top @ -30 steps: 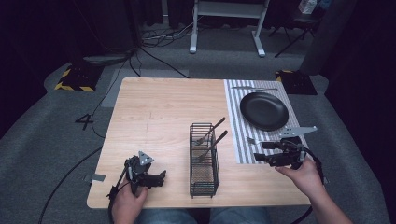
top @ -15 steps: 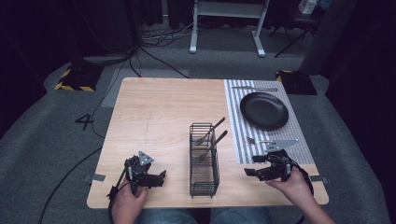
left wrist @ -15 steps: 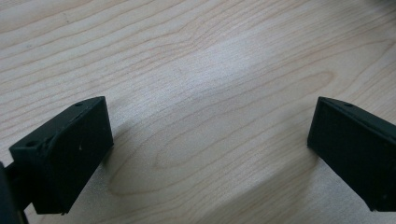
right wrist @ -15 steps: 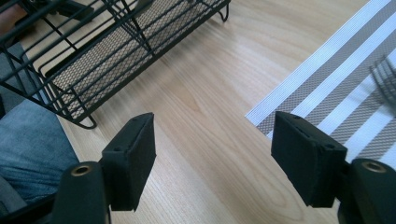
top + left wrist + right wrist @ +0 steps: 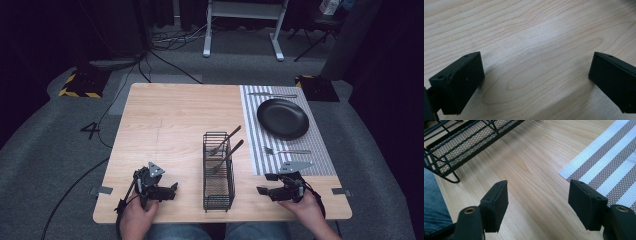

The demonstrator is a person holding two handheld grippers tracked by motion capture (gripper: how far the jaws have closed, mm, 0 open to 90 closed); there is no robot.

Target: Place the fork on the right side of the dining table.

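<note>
Both grippers — left (image 5: 172, 188) and right (image 5: 261, 190) — were held low over the wooden surface (image 5: 170, 130) flanking the wire basket (image 5: 218, 172), jaws spread wide and empty.

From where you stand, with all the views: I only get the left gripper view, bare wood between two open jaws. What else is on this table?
Observer: A black wire caddy stands mid-table with two utensils leaning in it.
Operator: And the other gripper?
Observer: The right gripper is open, near the front edge, pointing at the caddy.
Operator: Anything beyond it?
Observer: A striped placemat carries a black plate and a fork.
</note>
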